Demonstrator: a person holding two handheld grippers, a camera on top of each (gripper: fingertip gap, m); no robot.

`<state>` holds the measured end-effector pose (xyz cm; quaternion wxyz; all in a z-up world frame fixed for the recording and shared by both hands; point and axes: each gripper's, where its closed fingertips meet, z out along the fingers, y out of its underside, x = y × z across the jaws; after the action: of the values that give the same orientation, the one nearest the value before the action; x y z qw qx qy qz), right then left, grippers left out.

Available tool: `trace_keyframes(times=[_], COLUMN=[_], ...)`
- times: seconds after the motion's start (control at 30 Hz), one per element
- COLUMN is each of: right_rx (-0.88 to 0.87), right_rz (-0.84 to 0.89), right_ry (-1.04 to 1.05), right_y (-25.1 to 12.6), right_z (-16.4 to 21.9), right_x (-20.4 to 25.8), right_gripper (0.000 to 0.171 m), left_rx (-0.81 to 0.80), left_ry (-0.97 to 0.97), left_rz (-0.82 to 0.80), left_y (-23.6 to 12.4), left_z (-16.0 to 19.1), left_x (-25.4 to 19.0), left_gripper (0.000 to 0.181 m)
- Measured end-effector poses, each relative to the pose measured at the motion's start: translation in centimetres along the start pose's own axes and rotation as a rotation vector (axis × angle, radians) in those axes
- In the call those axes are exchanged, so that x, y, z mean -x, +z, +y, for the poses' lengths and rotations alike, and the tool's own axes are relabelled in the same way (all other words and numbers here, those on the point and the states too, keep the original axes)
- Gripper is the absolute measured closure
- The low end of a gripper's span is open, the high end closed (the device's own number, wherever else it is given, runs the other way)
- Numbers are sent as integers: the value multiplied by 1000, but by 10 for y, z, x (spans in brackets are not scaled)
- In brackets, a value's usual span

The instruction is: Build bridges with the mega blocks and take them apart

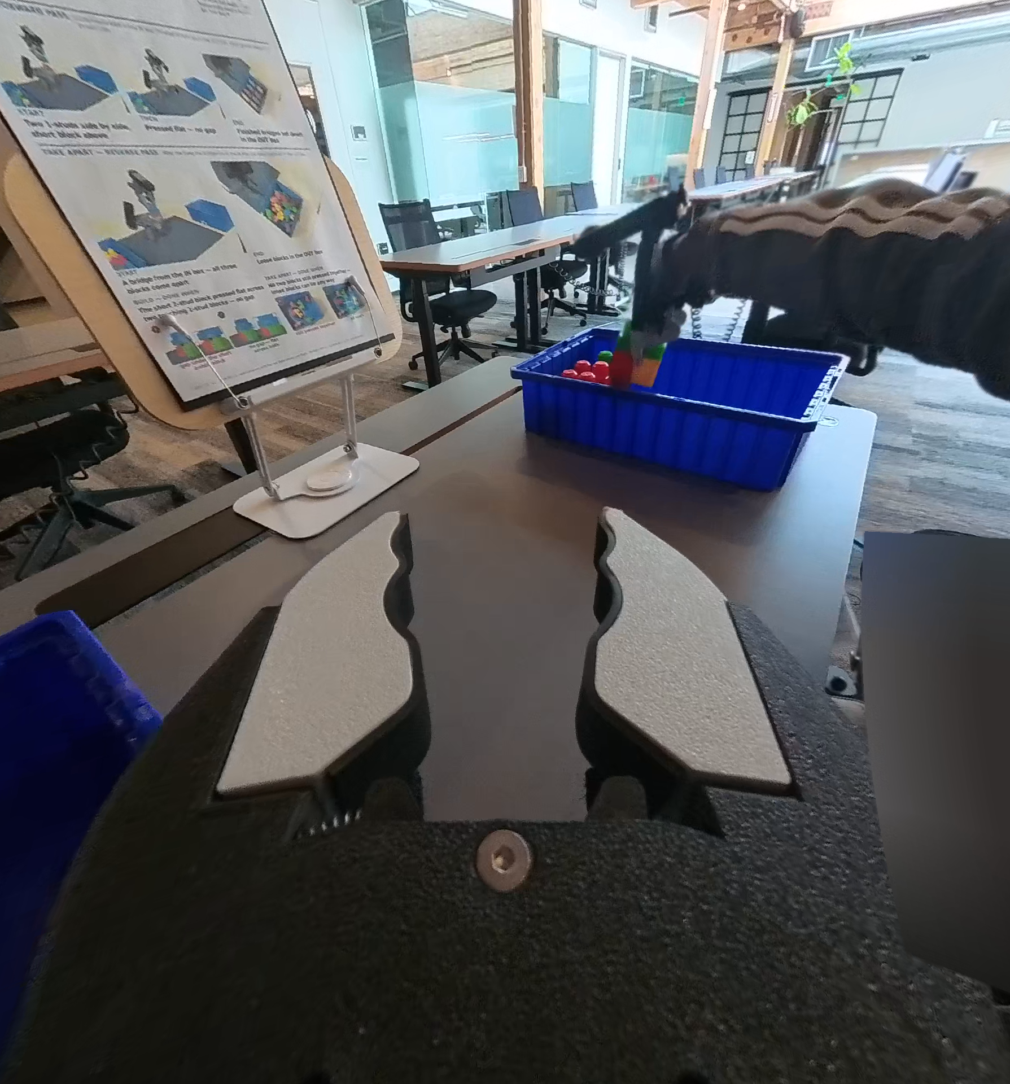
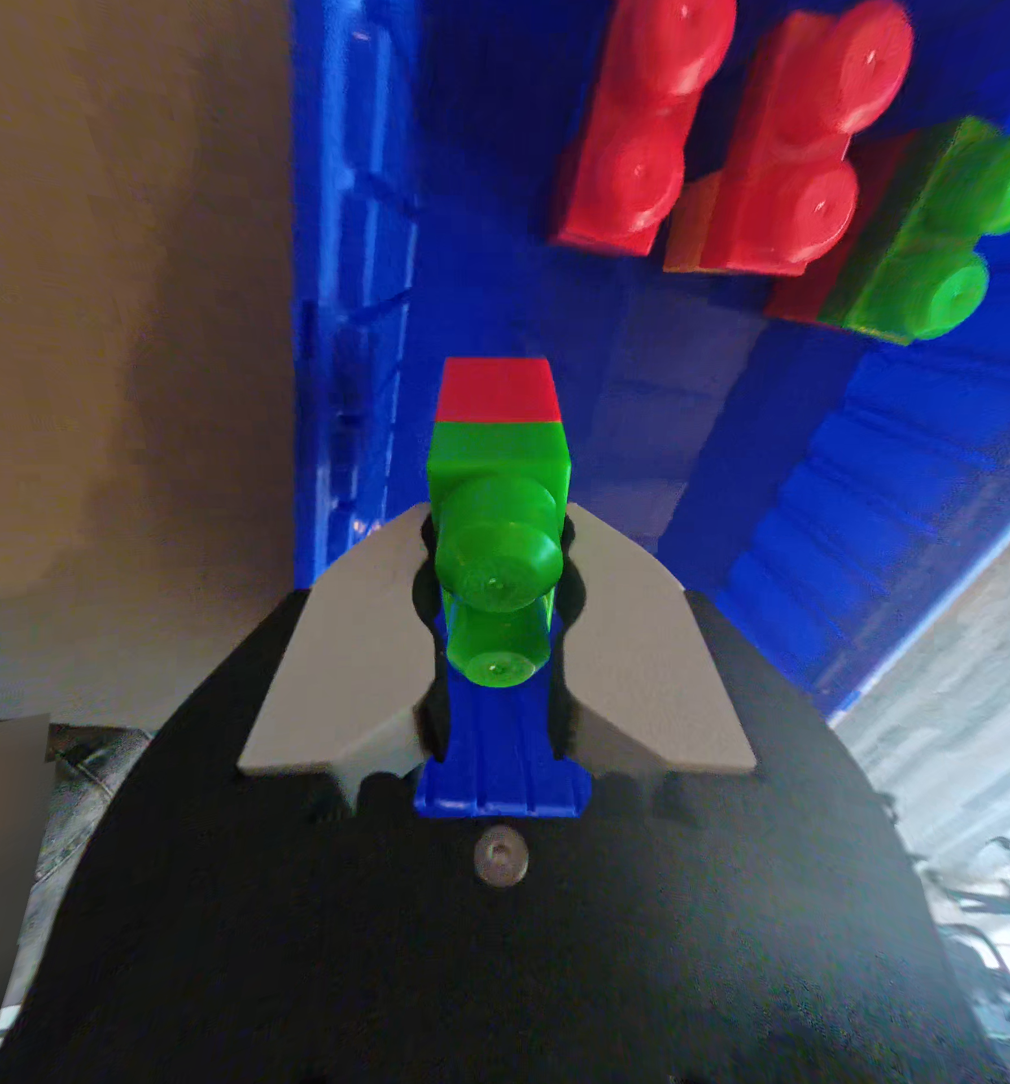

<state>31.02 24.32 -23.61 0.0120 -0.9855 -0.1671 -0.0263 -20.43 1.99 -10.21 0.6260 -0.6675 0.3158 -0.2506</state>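
My right gripper (image 2: 499, 516) is shut on a green two-stud block (image 2: 499, 469) with a red block (image 2: 496, 390) joined under it. It holds them inside the far blue bin (image 2: 350, 293). In the left wrist view the same gripper (image 1: 652, 337), on a striped sleeve, holds this block stack (image 1: 631, 366) in the bin (image 1: 666, 434); an orange block shows beside the red one. Two red blocks (image 2: 643, 129) and a green block (image 2: 948, 246) lie on the bin floor. My left gripper (image 1: 502, 528) is open and empty above the dark table (image 1: 490, 645).
A second blue bin (image 1: 39, 792) stands at the near left of the table. An instruction sheet on a white stand (image 1: 185, 205) stands at the back left. Office desks and chairs (image 1: 449, 264) lie beyond the table's far edge. Some 60 cm of space lies between my two pairs of fingers.
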Motion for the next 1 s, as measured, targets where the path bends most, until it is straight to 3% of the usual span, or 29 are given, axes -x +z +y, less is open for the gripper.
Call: trace_keyframes(times=[0.27, 0.7, 0.83, 1.0], right_rx=[64, 113, 80, -85], right_rz=[20, 23, 45, 43], right_ry=[106, 117, 113, 60], right_y=[51, 80, 76, 43], right_z=[-5, -5, -8, -19], right_x=[-22, -19, -22, -16], right_gripper=[135, 135, 99, 89], left_rx=[-1, -5, -6, -11], left_ry=[13, -4, -11, -17], left_rz=[-46, -57, -61, -67], left_y=[-7, -12, -13, -14], left_z=[-1, 1, 2, 3], left_x=[10, 18, 20, 22], left_gripper=[122, 123, 124, 123])
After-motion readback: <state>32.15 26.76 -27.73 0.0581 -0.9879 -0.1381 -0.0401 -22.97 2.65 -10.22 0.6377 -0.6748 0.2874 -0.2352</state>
